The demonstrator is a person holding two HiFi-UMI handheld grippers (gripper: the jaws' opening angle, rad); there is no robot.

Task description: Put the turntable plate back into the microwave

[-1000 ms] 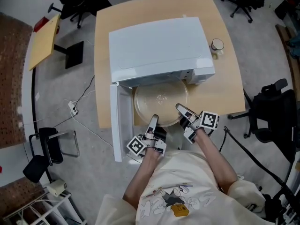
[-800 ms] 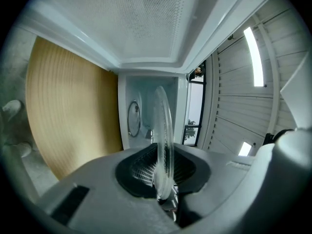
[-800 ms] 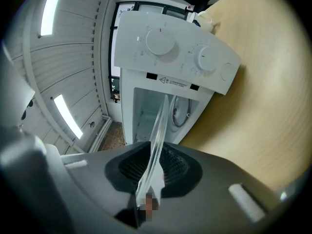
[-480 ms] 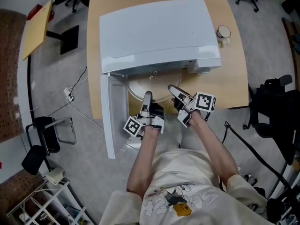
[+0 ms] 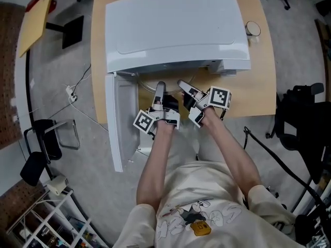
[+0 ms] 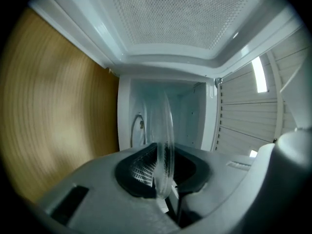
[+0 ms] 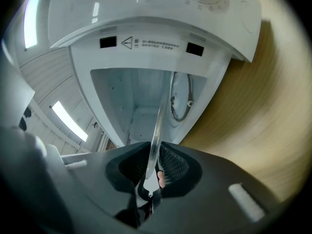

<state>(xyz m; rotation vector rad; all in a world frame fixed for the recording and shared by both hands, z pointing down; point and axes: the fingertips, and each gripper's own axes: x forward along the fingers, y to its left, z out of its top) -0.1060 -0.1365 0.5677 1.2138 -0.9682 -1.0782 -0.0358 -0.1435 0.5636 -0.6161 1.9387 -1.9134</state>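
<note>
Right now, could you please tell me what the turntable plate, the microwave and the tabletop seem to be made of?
Round clear turntable plate: likely glass, see-through with glossy rim. White boxy microwave: smooth painted metal or plastic, soft sheen. Tan tabletop: matte wood or laminate.

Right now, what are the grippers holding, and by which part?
The glass turntable plate, by its near rim: left gripper clamped on it; right gripper too, its jaws having just closed further.

A wooden table [image 5: 261, 87] spreads to either side of the gripper fingers [image 5: 160, 90], a mug [image 5: 253, 28] beyond them rightward. Grey floor [image 5: 62, 66] lies leftward, with a cable [image 5: 70, 91], a black chair [image 5: 44, 151] and wire shelving [image 5: 41, 223].
</note>
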